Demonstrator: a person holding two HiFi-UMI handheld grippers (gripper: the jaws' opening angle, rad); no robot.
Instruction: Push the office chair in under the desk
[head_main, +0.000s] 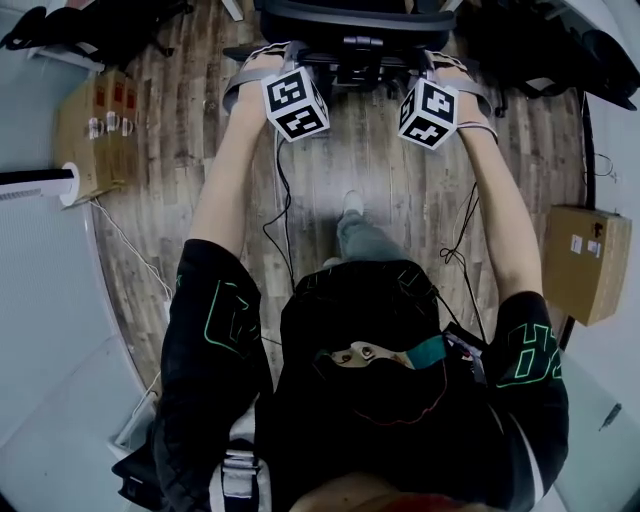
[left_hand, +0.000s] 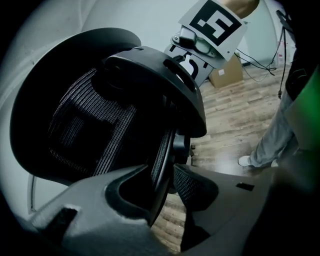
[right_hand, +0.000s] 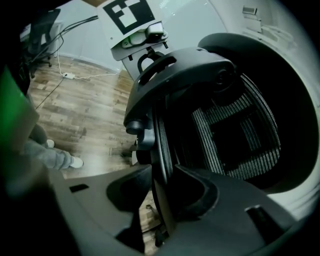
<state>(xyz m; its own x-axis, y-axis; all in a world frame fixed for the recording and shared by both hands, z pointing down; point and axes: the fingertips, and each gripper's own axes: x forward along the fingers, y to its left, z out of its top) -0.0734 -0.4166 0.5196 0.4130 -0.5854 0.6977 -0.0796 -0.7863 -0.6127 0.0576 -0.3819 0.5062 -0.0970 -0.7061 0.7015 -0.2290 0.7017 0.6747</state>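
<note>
The black office chair (head_main: 345, 25) stands at the top of the head view, its mesh backrest (left_hand: 90, 125) facing the white desk (right_hand: 295, 65). My left gripper (head_main: 285, 55) holds the backrest's left edge. In the left gripper view the frame's rim runs between the jaws of that gripper (left_hand: 162, 180), which press on it. My right gripper (head_main: 432, 62) is on the right edge, and its jaws (right_hand: 162, 185) clamp that side's rim the same way. The curved headrest (right_hand: 180, 75) sits above the mesh. The chair's seat and base are hidden.
A cardboard box (head_main: 95, 130) sits on the wooden floor at the left and another box (head_main: 588, 262) at the right. Cables (head_main: 280, 215) trail across the planks. The person's leg and white shoe (head_main: 352, 205) are behind the chair. Dark chair bases (head_main: 540, 50) flank it.
</note>
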